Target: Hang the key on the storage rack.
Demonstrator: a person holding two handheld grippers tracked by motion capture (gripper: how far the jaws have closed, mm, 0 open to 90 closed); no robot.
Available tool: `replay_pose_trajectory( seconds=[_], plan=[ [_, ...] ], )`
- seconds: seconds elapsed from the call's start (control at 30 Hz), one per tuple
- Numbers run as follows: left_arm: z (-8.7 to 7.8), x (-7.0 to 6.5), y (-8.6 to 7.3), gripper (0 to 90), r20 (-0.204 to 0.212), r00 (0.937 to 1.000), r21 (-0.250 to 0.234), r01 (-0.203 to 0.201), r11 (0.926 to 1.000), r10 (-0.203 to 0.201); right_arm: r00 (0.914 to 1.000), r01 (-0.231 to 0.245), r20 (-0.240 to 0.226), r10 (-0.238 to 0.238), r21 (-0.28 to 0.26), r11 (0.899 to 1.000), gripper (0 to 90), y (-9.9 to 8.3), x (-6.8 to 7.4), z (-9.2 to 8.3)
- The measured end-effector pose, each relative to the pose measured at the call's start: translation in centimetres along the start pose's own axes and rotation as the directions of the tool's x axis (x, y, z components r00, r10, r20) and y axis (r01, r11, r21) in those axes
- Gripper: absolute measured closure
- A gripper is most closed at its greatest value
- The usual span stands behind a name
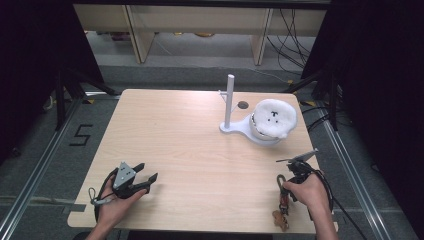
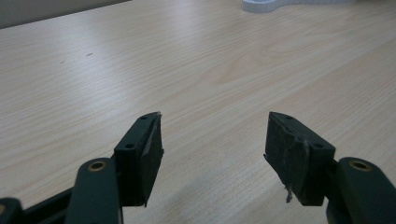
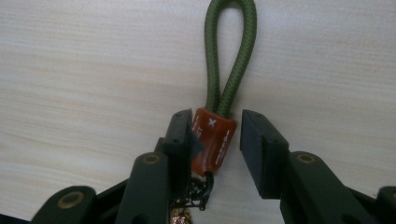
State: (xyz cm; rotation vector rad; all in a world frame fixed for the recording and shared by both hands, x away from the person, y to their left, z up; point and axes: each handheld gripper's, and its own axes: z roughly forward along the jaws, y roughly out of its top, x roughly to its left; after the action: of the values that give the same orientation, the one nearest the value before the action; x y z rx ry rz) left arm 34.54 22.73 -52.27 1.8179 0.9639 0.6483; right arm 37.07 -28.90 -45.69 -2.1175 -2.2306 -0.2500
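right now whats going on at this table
A person holds a gripper in each hand. The right gripper has its fingers around the orange tag of a green cord loop lying near the table's front right corner, with a gap left on one side. The left gripper rests open, holding nothing. A white plush sits on a white stand.

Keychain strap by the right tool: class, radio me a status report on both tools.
Left tool open, empty, over bare table. Right tool open around keychain strap, orange tab between jaws, not clamped. Nothing in the way.

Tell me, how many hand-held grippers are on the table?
2. The left hand-held gripper sits near the table's front left corner, jaws apart; the right hand-held gripper is near the front right, around a keychain.
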Motion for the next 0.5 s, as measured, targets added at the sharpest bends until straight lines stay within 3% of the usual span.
replay_pose_trajectory(
  seconds=[0.07,0.27,0.3,0.33,0.37,0.5],
  plan=[
    [0.0,0.0,0.0,35.7,0.001,1.0000,-0.001,-0.001,1.0000,0.001,0.9991,-0.042,0.000,0.042,0.020,0.999,65.3,-0.1,0.3,0.0],
    [0.0,-0.1,0.0,35.7,0.005,1.0000,-0.004,-0.001,1.0000,0.001,0.9999,-0.012,0.000,0.012,0.027,1.000,65.7,-0.3,0.2,0.7],
    [0.0,-0.1,0.0,35.7,0.002,1.0000,0.001,-0.004,1.0000,0.004,0.9981,-0.060,-0.006,0.061,0.045,0.997,65.4,-0.3,0.5,0.7],
    [0.0,-0.1,0.0,35.8,0.002,1.0000,0.000,-0.003,1.0000,0.003,0.9968,-0.078,-0.014,0.078,0.047,0.996,65.4,-0.3,0.5,0.8],
    [0.0,-0.1,0.0,35.8,0.002,1.0000,0.000,-0.003,1.0000,0.003,0.9983,-0.053,-0.021,0.054,0.015,0.998,65.5,-0.4,0.2,1.0],
    [0.0,-0.1,0.0,35.7,0.002,1.0000,0.002,0.000,1.0000,0.000,0.9980,-0.059,-0.021,0.060,0.043,0.997,65.3,-0.3,0.3,0.9]
  ],
)
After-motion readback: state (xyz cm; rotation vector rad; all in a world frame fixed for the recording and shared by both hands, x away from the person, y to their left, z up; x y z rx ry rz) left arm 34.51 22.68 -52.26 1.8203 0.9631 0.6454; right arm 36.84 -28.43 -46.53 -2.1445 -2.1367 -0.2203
